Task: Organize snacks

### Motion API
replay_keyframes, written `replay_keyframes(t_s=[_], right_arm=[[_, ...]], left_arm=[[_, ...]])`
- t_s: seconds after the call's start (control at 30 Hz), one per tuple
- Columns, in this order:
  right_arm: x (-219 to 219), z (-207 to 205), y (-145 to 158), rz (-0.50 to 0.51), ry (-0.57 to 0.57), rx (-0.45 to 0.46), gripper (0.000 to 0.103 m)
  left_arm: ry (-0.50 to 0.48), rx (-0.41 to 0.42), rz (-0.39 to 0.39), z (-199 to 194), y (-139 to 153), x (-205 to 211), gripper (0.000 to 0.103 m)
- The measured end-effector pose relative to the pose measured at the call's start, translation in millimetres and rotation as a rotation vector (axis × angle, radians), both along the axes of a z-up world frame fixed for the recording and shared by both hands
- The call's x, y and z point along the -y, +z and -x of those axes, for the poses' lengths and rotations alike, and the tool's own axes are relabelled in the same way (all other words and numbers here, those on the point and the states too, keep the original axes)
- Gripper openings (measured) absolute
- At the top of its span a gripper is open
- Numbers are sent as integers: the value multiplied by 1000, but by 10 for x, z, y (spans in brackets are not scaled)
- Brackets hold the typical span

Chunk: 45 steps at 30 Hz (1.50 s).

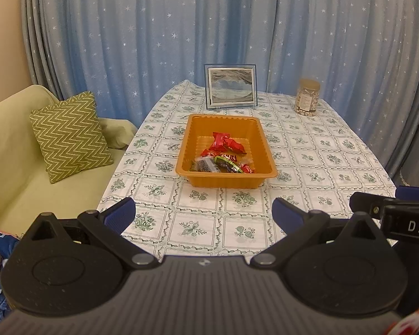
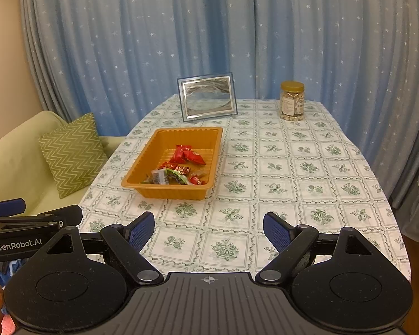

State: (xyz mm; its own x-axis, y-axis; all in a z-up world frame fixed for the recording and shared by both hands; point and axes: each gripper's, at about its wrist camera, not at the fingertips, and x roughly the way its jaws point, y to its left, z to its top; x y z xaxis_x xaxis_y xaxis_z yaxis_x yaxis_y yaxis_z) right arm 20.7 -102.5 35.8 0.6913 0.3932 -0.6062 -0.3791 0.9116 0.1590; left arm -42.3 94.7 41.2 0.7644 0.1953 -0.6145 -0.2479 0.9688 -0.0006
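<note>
**Inspector A:** Two grippers, and we find nothing held in either. The left gripper (image 1: 202, 212) has its blue pads spread wide over bare cloth; the right gripper (image 2: 209, 230) stands the same, jaws well apart, nothing between them.

**Inspector B:** And the goods?

**Inspector A:** We take the orange tray (image 2: 142, 162) as our landmark. All the wrapped snacks (image 2: 178, 169) we can see lie inside it: red packets (image 1: 226, 143) toward the tray's far half, a dark packet (image 1: 205, 164) and a green-edged one (image 1: 227, 164) against its near wall. We see no loose snack on the tablecloth (image 2: 293, 184) around the tray.

**Inspector B:** Orientation?

**Inspector A:** The tray's long axis runs away from the grippers, toward the picture frame (image 1: 230, 88) behind it; a short wall faces us. Beyond the tray and to its right stands a lidded jar (image 2: 292, 100), upright, well apart from it.

**Inspector B:** Stage?

**Inspector A:** We judge this either the start or the finish; the pictures do not settle which. Both grippers sit short of the tray's near wall. If work remains, the next move calls for a reach forward over that wall, or far right for the jar.
</note>
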Motion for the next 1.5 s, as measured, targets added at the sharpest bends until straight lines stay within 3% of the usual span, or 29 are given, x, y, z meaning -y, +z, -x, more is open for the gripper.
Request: replay_keyframes(t_s=[1.5], right_arm=[[-6,-12,-12,2,1,-1,85]], left_arm=[[1,-1,1,-23,9,-24,103]])
